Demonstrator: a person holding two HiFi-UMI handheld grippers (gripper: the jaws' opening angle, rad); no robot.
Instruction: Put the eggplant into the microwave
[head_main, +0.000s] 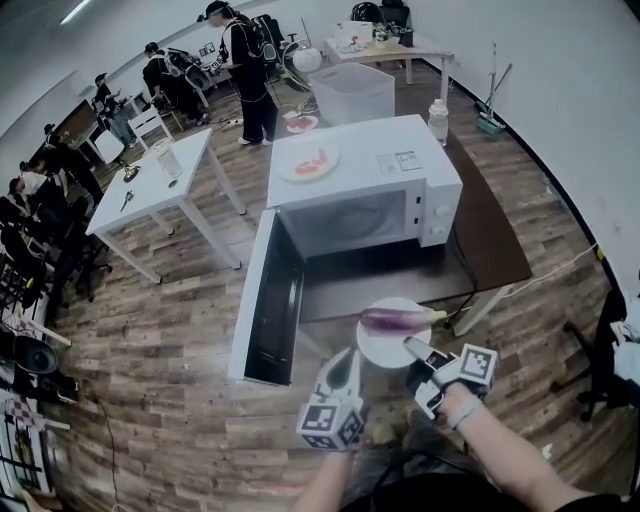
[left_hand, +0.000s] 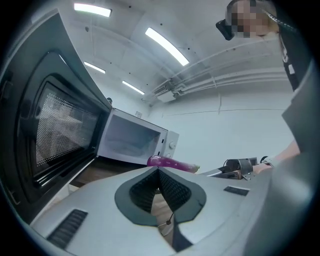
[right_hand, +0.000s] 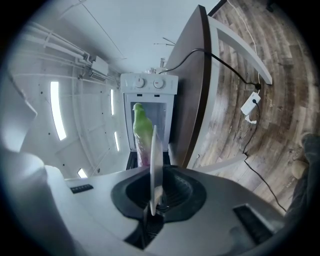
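Left tongs (left_hand: 159, 170), right tongs (right_hand: 152, 167): pale grey, dark ribbed pads (left_hand: 176, 192)

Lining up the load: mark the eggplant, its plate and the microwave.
eggplant (head_main: 392, 319), head view, mid-body.
plate (head_main: 381, 351), head view, bare near part.
microwave (head_main: 368, 186), head view, top panel.

The head view looks steeply down from above on the open microwave (head_main: 365, 185) and the bench (head_main: 490, 225), with the left gripper (head_main: 345, 368) and right gripper (head_main: 412, 348) at its lower edge. The left gripper view sits low, close behind its own jaws, and faces almost level into the microwave's cavity. The right gripper view, rolled sideways, faces that cavity too, with the plate (right_hand: 153, 165) edge-on before it. All three share the microwave and the eggplant (head_main: 395, 319).
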